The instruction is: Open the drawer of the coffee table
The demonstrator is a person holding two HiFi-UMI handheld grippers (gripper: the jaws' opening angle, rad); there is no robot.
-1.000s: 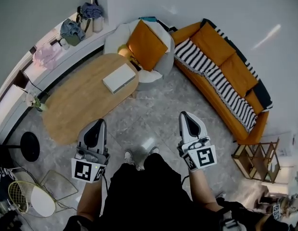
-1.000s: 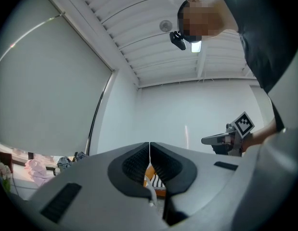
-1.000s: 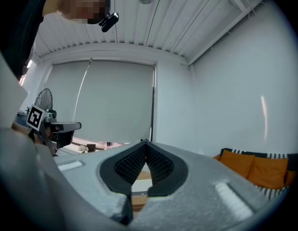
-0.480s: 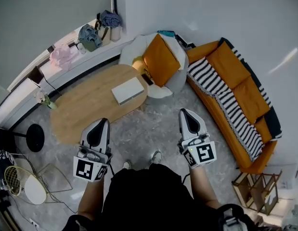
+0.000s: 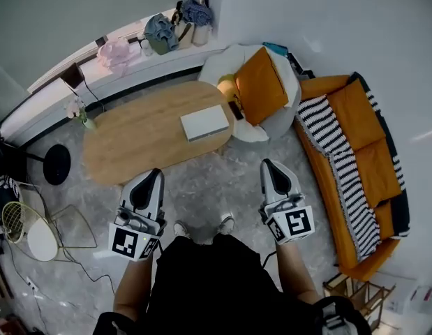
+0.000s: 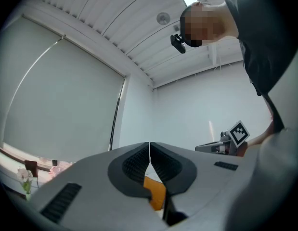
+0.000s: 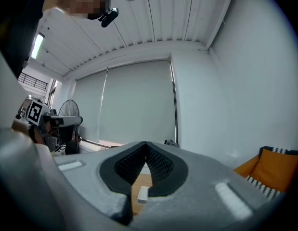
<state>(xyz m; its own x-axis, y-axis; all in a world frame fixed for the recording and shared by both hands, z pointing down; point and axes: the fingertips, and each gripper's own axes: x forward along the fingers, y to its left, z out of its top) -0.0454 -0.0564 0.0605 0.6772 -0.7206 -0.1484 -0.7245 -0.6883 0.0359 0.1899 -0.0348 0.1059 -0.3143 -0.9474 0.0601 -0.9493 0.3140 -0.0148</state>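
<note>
Bench had swung nearer and more square-on within the second. Left tool and right tool hung just short of bench, both pressed together, empty. Drawer unseen; likely approach only.

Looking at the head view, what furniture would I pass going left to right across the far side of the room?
black round base → wooden coffee table → white armchair → orange sofa
</note>
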